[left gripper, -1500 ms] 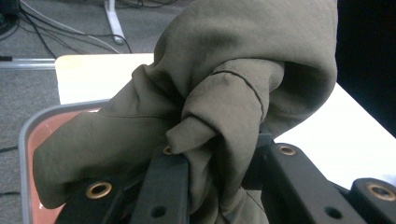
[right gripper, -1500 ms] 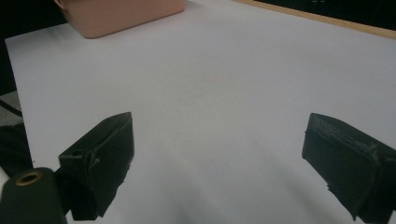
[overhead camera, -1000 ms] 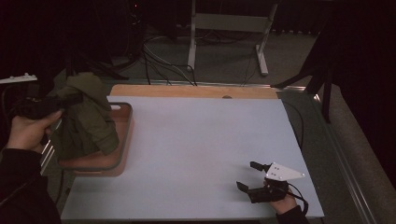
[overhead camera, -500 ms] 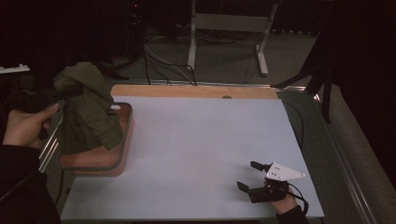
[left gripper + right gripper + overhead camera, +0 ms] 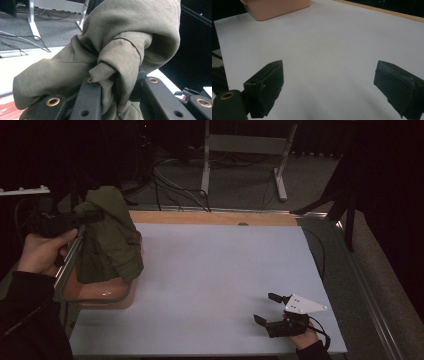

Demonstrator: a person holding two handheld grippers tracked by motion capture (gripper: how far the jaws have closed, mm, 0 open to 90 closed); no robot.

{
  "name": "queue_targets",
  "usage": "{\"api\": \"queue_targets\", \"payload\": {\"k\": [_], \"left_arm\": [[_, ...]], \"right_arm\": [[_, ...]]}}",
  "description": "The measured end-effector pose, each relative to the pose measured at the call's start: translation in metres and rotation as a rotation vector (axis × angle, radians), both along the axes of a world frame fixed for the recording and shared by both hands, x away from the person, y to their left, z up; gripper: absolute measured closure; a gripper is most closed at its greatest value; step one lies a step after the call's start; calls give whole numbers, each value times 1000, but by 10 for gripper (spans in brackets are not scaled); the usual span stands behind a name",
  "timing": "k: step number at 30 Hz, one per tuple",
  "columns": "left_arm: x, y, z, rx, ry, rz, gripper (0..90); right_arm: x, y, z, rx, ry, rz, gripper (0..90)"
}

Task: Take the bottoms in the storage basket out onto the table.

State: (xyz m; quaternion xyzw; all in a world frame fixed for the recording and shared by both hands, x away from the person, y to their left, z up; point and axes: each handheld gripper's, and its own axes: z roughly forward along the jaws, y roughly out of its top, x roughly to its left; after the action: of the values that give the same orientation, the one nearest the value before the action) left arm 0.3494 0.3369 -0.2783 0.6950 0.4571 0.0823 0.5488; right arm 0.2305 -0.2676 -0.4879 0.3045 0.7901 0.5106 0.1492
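Cloth (image 5: pixel 120 47) bunches between our left gripper's (image 5: pixel 117 87) jaws, which pinch a fold of it; the rest hangs below them into the bin (image 5: pixel 92 292) at the table's (image 5: pixel 215 270) left edge. Our right gripper (image 5: pixel 328 87) rests low on the table, jaws spread wide around nothing, well apart from the bin.

A garment (image 5: pixel 110 240) hangs over the bin (image 5: pixel 95 292) at the table's (image 5: pixel 215 270) left edge; the right hand-held gripper (image 5: pixel 267 309) rests near-right.
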Motion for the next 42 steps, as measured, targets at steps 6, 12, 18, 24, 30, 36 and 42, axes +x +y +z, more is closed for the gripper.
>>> {"api": "queue_targets", "payload": {"k": [6,12,18,24,30,36,42], "left_arm": [[3,-16,4,-16,-8,-44,783],[7,-31,5,-9,-6,-78,783],[11,-45,7,-7,-8,-111,783],[17,-62,9,-10,-7,-145,783],[21,-76,9,-12,-4,-171,783],[25,-93,10,-4,-5,-209,783],[30,-109,9,-2,2,-241,783]], "right_arm": [[0,0,1,2,0,-2,96],[0,-1,1,3,-2,-4,96],[0,-1,1,5,-5,-5,96],[0,-2,2,7,-7,-5,96],[-1,-3,2,10,-9,-5,96],[-1,-3,2,9,-10,-5,96],[-1,-4,3,13,-14,-7,96]]}}
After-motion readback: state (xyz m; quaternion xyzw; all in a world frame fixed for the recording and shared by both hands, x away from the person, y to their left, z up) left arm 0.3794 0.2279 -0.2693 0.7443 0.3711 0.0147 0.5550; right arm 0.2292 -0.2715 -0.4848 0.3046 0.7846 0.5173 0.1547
